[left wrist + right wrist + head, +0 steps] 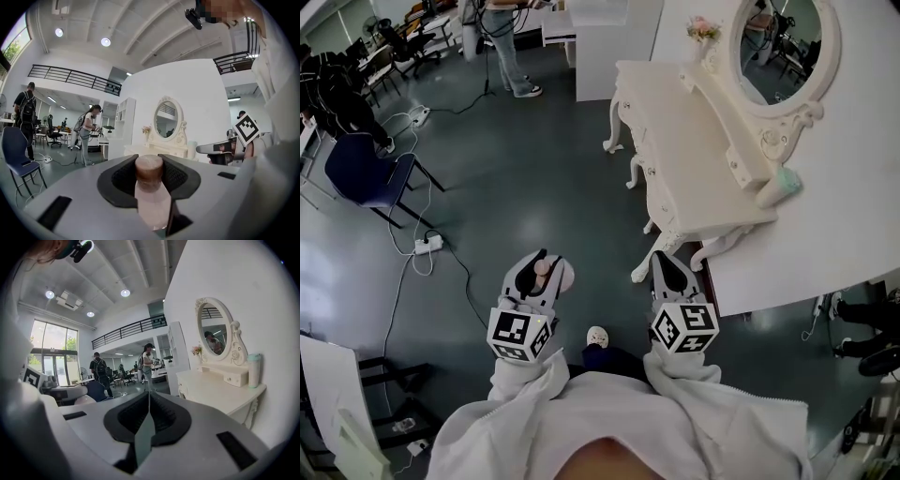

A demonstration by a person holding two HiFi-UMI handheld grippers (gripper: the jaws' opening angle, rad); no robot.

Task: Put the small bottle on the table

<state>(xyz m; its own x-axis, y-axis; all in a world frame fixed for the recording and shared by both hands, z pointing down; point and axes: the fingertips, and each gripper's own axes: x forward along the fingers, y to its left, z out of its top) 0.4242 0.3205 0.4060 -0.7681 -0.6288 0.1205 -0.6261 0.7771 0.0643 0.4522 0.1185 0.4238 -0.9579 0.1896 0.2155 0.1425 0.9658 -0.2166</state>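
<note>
A small pink bottle [151, 194] with a brown cap stands upright between the jaws of my left gripper [150, 164], which is shut on it. In the head view the left gripper [546, 265] is held close to my body over the floor, with the bottle [560, 275] at its tip. My right gripper [666, 262] is level with it to the right, shut with nothing in it [149, 397]. The white dressing table [694, 141] stands ahead and to the right, apart from both grippers. It shows small beyond the bottle [159, 150] and close on the right [215, 390].
The table carries an oval mirror [783, 42], a flower vase [703, 30] and a teal cup [783, 183]. A blue chair [366, 173] and a power strip [427, 244] with cables are on the left floor. A person [506, 47] stands far back.
</note>
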